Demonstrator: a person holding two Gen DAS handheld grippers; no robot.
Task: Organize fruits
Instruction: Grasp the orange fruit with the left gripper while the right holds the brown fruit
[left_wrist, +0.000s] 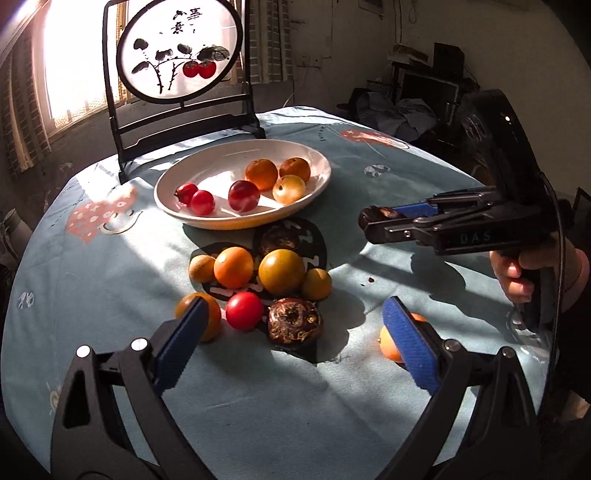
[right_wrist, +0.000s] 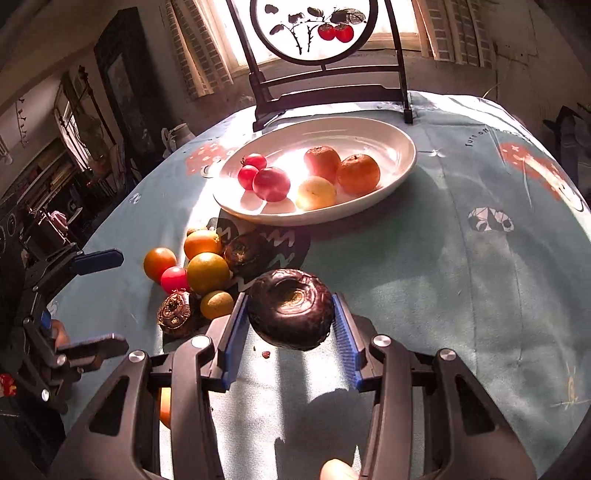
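A white plate (left_wrist: 173, 212) at the back of the table holds two oranges, a yellow fruit and three red ones. In front of it lies a pile of loose fruit (left_wrist: 258, 273): oranges, a red tomato (left_wrist: 243, 310) and a dark shrivelled fruit (left_wrist: 294, 320). My left gripper (left_wrist: 295, 343) is open, low over the near side of the pile, with nothing between its pads. An orange (left_wrist: 388, 343) lies half hidden behind its right finger. My right gripper (right_wrist: 290, 332) is shut on a dark wrinkled fruit (right_wrist: 290, 314) and holds it above the cloth, right of the pile.
A round table carries a light blue patterned cloth (left_wrist: 110, 277). A black stand with a round painted screen (left_wrist: 181, 48) rises behind the plate. A person's hand (left_wrist: 517, 273) holds the right gripper's handle. Furniture clutters the room beyond the table's edge.
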